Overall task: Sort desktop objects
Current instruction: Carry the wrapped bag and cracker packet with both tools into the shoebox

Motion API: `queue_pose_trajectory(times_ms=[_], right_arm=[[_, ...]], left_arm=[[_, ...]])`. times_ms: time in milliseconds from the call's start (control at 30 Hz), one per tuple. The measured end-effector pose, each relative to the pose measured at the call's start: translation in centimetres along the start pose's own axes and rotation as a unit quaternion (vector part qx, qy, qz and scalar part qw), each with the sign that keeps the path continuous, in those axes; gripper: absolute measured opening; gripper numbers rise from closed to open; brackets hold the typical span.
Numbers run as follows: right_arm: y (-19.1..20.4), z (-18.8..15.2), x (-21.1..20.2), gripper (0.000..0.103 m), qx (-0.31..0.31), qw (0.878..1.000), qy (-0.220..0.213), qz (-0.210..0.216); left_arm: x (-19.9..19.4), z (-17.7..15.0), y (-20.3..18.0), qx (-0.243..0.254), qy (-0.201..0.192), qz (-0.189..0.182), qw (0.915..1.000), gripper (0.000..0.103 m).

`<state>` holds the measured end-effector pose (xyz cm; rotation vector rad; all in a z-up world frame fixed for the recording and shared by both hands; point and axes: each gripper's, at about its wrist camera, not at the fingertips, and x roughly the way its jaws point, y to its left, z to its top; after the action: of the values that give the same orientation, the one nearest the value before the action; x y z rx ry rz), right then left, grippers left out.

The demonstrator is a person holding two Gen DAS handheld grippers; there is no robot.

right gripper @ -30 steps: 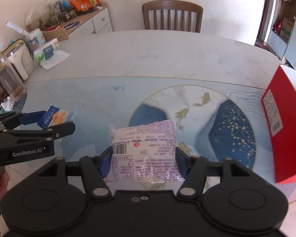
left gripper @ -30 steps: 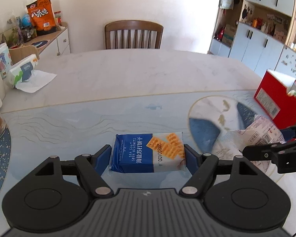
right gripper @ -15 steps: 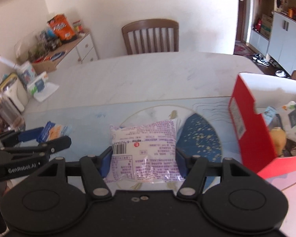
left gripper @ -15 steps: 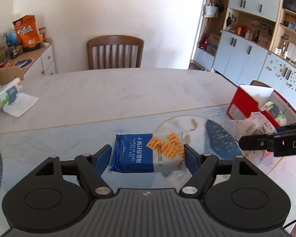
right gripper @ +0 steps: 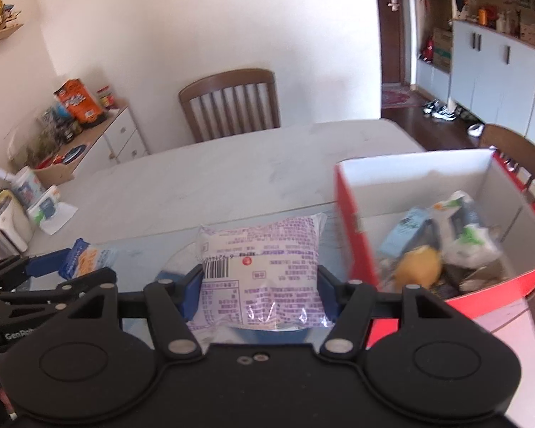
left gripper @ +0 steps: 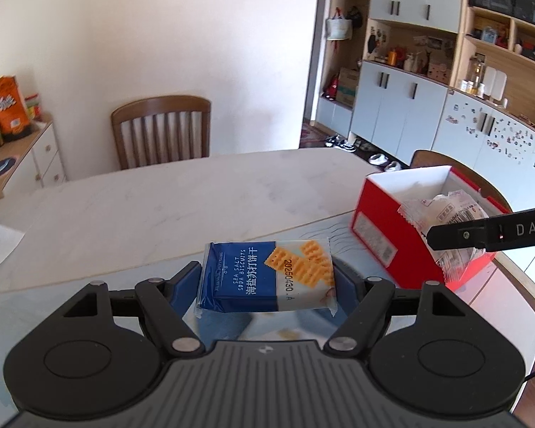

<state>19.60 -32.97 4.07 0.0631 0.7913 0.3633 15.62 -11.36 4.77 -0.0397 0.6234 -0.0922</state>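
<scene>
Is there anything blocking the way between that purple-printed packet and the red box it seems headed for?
Nothing visible. The purple-printed packet is held clear of the table in the right gripper, and the red box stands open-topped just to its right. Only the box's near wall must be cleared.

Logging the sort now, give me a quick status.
Left gripper shut on cracker packet. Right gripper shut on purple-print packet. Red box open, part-filled. Nothing blocking.
</scene>
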Motion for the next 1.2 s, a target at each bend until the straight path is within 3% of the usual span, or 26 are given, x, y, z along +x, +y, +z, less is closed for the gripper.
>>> queue_pose_trajectory(times_ms=[700, 967, 1200], right_arm=[[-14.3, 1.8, -3.5, 0.063, 0.032, 0.997, -0.04, -0.061], [-18.6, 2.3, -2.4, 0.063, 0.039, 0.995, -0.028, -0.086], [-21.3, 2.4, -0.3, 0.063, 0.044, 0.994, -0.009, -0.104]], left_arm=[[6.1, 4.5, -14.7, 0.071, -0.005, -0.063, 0.9955, 0.076], [9.6, 5.5, -19.9, 0.127, 0.004, -0.087, 0.988, 0.076], [13.6, 6.7, -23.1, 0.177, 0.017, -0.086, 0.9803, 0.076]])
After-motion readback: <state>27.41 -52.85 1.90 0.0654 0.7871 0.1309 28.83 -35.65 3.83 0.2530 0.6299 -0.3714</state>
